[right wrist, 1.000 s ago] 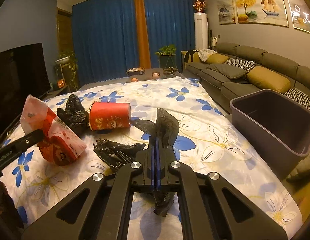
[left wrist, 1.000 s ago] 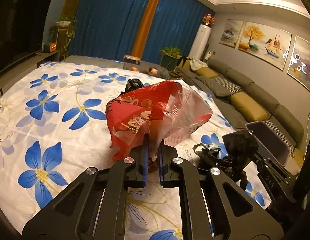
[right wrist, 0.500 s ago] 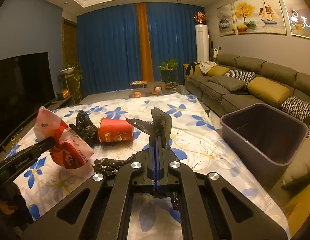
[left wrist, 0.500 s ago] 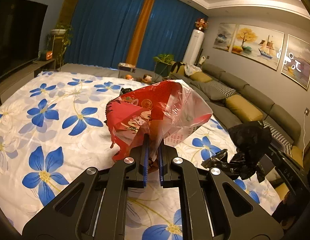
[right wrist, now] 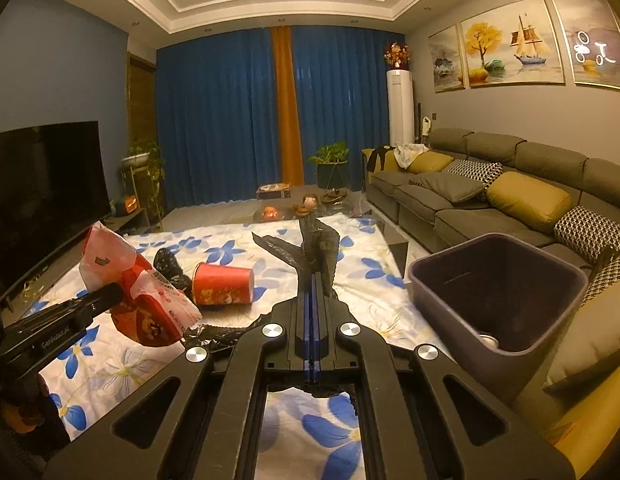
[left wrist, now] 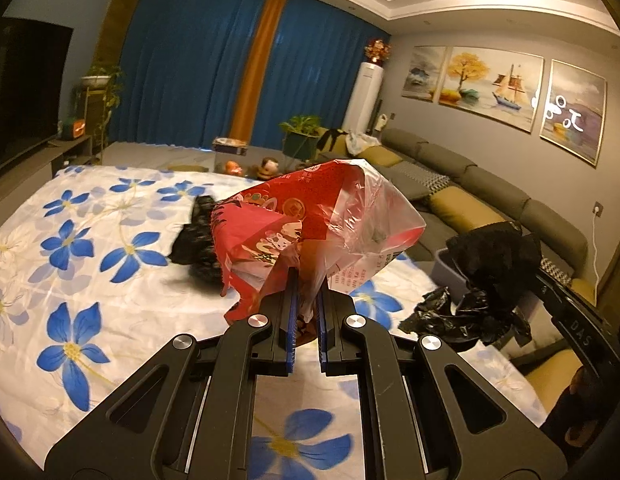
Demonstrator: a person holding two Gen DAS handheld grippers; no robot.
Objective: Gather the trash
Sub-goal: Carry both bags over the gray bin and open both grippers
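Note:
My left gripper (left wrist: 306, 280) is shut on a red and clear snack bag (left wrist: 310, 224), held up above the flowered sheet (left wrist: 90, 280). The same snack bag (right wrist: 142, 288) hangs at the left of the right wrist view, pinched by the left gripper (right wrist: 114, 292). My right gripper (right wrist: 314, 280) is shut on a black plastic bag (right wrist: 314, 244), lifted off the sheet; the black bag (left wrist: 490, 272) also shows at the right of the left wrist view. A grey bin (right wrist: 498, 292) stands to the right, beside the sofa, a can lying in its bottom.
A red paper cup (right wrist: 222, 290) lies on its side on the sheet with crumpled black bags (right wrist: 170, 266) beside it and another black bag (left wrist: 198, 244) behind the snack bag. A sofa (right wrist: 490, 200) runs along the right wall; a TV (right wrist: 42, 192) stands left.
Both grippers have risen with their loads. The snack bag and the black bag hang higher above the sheet, and the bin now appears closer and lower at the right.

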